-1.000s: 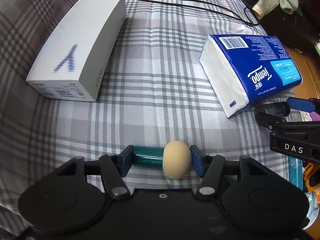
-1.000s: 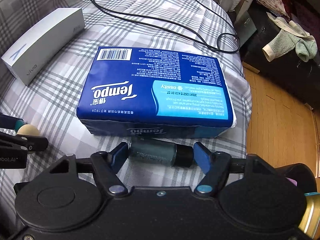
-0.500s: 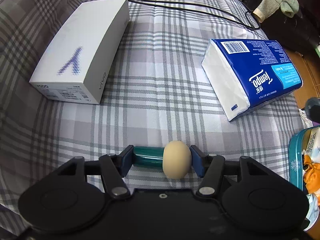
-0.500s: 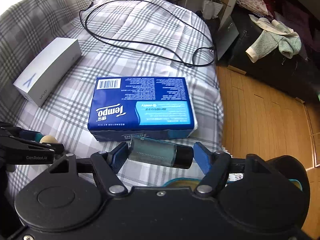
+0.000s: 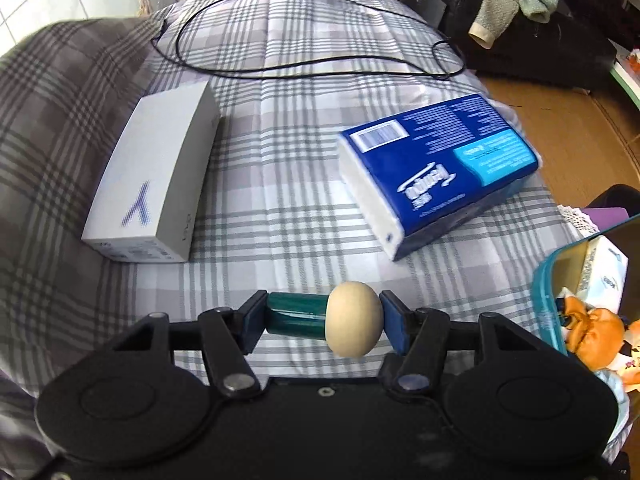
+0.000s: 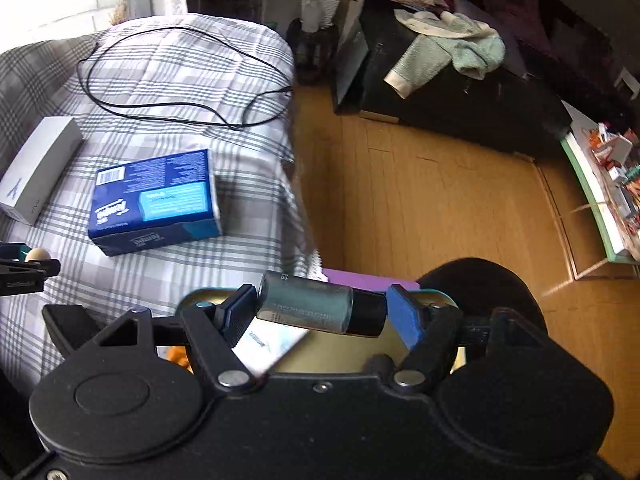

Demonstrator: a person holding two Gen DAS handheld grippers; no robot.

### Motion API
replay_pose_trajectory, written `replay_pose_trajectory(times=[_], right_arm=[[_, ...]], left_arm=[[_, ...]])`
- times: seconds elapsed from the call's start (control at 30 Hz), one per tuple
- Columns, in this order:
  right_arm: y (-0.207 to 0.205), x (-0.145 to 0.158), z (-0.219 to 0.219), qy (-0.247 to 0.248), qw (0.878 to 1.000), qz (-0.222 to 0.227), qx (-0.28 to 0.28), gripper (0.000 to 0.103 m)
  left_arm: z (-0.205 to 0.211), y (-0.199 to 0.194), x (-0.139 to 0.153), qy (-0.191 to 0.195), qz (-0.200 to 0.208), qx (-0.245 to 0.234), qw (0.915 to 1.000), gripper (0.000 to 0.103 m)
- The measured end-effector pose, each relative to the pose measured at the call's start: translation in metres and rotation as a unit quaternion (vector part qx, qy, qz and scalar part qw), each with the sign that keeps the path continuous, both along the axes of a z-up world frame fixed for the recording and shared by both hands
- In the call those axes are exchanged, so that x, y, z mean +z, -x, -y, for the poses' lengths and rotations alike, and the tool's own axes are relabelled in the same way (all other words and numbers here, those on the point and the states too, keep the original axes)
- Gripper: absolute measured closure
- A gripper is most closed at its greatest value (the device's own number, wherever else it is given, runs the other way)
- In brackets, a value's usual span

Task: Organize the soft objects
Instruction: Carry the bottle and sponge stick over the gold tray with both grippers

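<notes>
My left gripper [image 5: 322, 320] is shut on a small green bottle [image 5: 296, 318] with a round beige cap [image 5: 354, 324], held crosswise above the plaid bed cover. My right gripper [image 6: 322, 312] is shut on a grey-teal bottle [image 6: 306, 304] with a black cap [image 6: 368, 314], also crosswise. It hangs over an open teal-rimmed tin [image 6: 208, 293] at the bed's edge. A blue tissue pack [image 5: 440, 168] [image 6: 154, 200] lies on the bed. The left gripper [image 6: 28, 258] shows at the left edge of the right wrist view.
A white phone box [image 5: 160, 176] [image 6: 36, 168] lies left of the tissue pack. A black cable [image 5: 312, 68] loops across the far bed. The tin [image 5: 546, 292] holds a white packet [image 6: 272, 344] and an orange soft toy [image 5: 592, 328]. Wooden floor [image 6: 440, 200] and dark furniture with clothes [image 6: 448, 52] lie right.
Both grippers have risen and drawn back from the bed, each still holding its bottle. The right one swung right, from beside the tissue pack to above the tin, leaving the left wrist view.
</notes>
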State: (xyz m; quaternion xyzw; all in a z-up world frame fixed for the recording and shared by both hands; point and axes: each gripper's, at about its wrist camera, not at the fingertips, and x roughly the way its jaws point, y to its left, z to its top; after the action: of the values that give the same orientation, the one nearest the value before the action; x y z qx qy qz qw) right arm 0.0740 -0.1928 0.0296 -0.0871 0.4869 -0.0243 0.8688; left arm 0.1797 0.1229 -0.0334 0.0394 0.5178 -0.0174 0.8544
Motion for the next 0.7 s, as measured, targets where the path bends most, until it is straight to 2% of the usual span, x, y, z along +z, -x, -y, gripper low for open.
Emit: replay_pose_trajectory(times=[0.13,0.27,0.47,0.7], right_arm=[[-0.001,-0.005,0.032,-0.009,0.998,-0.037,-0.049,0.036],[-0.005,-0.015,0.053,-0.022,0.994,-0.071,-0.082,0.036],[-0.006,-0.019,0.079,-0.045,0.989,-0.100,-0.097,0.036],[-0.012,-0.024,0.107,-0.051,0.987,-0.093,-0.124,0.036]], left_arm=[[0.053,0.001,0.029,0.002,0.007,-0.041,0.9991,0.047],[0.114,0.002,0.044,0.016,-0.007,-0.076,0.9970,0.046],[0.195,0.021,0.043,0.015,-0.027,-0.122,0.9921,0.046],[0.253,0.037,0.029,-0.007,-0.037,-0.143,0.9890,0.046]])
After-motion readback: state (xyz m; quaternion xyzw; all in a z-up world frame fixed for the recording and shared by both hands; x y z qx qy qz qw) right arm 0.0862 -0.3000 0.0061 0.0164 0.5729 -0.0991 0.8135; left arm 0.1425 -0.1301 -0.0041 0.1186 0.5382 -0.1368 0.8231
